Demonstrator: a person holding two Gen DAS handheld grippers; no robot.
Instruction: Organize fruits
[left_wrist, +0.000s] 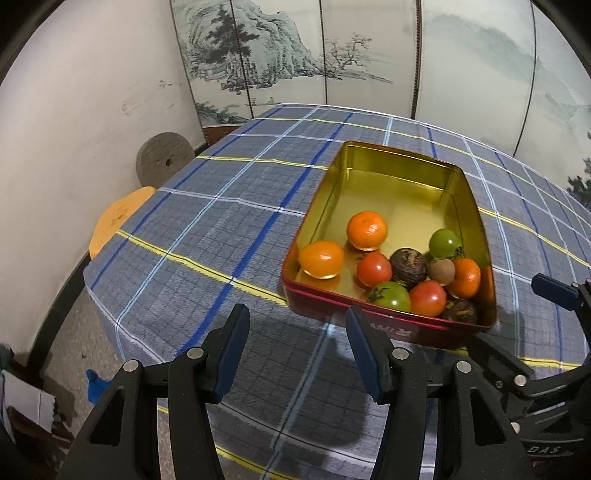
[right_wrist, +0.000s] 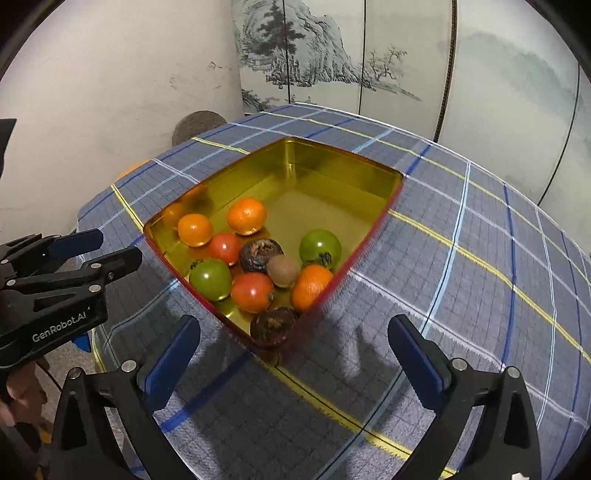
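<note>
A tin (left_wrist: 399, 155) (right_wrist: 332, 153), gold inside and red outside, stands on the checked tablecloth. Its near half holds several fruits: tangerines (left_wrist: 366, 229) (right_wrist: 246, 216), red tomatoes (left_wrist: 373, 268) (right_wrist: 252, 292), green tomatoes (left_wrist: 445, 243) (right_wrist: 320, 246), two dark round fruits (left_wrist: 408, 266) (right_wrist: 260, 254) and a small brown one (left_wrist: 441, 271) (right_wrist: 282, 270). My left gripper (left_wrist: 297, 314) (right_wrist: 118, 245) hovers left of the tin's near side, part open and empty. My right gripper (right_wrist: 293, 325) (left_wrist: 509, 310) stands wide open above the tin's near corner, gripping nothing.
The round table (left_wrist: 221, 229) drops off at its left and near edges. An orange wooden stool (left_wrist: 118, 218) and a grey stone disc (left_wrist: 164, 162) stand left of it by the wall. A painted folding screen (left_wrist: 295, 55) closes the back. A hand (right_wrist: 18, 398) holds the left gripper.
</note>
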